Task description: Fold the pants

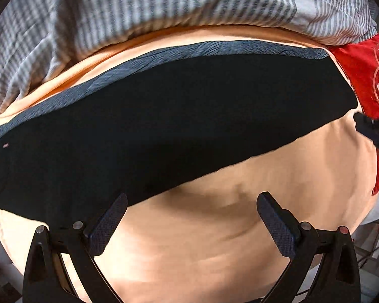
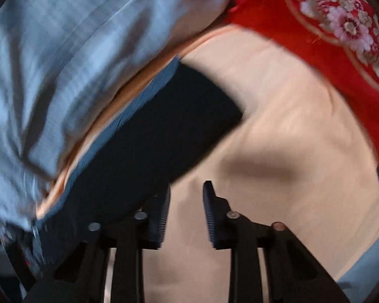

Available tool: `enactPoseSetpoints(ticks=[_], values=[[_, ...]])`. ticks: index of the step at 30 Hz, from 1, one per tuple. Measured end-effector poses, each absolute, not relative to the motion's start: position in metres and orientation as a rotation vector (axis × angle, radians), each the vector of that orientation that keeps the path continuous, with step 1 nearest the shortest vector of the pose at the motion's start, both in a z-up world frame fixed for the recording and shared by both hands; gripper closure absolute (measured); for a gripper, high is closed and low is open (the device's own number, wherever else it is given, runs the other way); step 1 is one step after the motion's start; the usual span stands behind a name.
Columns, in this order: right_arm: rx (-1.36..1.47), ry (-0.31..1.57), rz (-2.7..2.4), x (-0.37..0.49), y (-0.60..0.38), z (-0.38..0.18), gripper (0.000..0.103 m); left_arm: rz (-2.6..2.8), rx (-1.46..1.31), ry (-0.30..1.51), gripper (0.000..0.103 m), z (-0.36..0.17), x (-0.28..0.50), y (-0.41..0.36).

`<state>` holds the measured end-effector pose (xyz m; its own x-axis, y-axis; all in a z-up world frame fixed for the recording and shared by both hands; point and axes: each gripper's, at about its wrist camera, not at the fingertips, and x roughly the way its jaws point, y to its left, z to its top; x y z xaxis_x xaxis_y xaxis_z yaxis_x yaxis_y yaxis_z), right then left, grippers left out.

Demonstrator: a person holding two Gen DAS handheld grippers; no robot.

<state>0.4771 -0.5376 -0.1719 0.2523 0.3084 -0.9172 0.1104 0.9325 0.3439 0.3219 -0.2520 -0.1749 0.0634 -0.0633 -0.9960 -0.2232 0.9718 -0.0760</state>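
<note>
The black pants [image 1: 164,126] lie flat in a long band across the peach bed sheet [image 1: 214,240], with a blue-grey ribbed strip [image 1: 139,60] along their far edge. My left gripper [image 1: 192,202] is open wide and empty, just at the pants' near edge. In the right wrist view the pants [image 2: 164,131] run from lower left to an end at the centre. My right gripper [image 2: 187,189] is open and empty, its left finger [image 2: 161,217] at the pants' near edge. The right gripper also shows in the left wrist view [image 1: 374,128] at the far right.
A grey-and-white striped quilt [image 1: 164,7] is bunched along the far side of the bed; it also shows in the right wrist view [image 2: 63,63]. A red embroidered cloth [image 1: 366,70] lies at the right, also seen in the right wrist view [image 2: 328,25].
</note>
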Motion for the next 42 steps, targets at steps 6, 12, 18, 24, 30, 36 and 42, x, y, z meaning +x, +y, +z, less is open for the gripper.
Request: enactPoseSetpoints(ticks=[6, 12, 18, 24, 30, 36, 42], values=[[0.375, 1.330, 0.129, 0.521, -0.554, -0.192, 0.079, 0.116, -0.236, 1.520, 0.000, -0.178, 0.342, -0.274], [0.459, 1.337, 0.066, 0.522, -0.587, -0.206, 0.078, 0.137, -0.209, 1.504, 0.000, -0.177, 0.357, -0.284], [0.508, 1.302, 0.056, 0.507, -0.605, -0.194, 0.075, 0.156, -0.207, 1.497, 0.000, -0.176, 0.379, -0.290], [0.717, 1.329, 0.151, 0.498, -0.617, -0.209, 0.075, 0.161, -0.208, 1.482, 0.000, -0.185, 0.422, -0.308], [0.735, 1.334, 0.215, 0.499, -0.608, -0.220, 0.064, 0.176, -0.230, 1.481, 0.000, -0.193, 0.438, -0.326], [0.741, 1.343, 0.263, 0.502, -0.599, -0.229, 0.063, 0.201, -0.227, 1.453, 0.000, -0.195, 0.453, -0.328], [0.848, 1.286, 0.350, 0.507, -0.601, -0.246, 0.060, 0.279, -0.273, 1.435, 0.000, -0.206, 0.471, -0.306]])
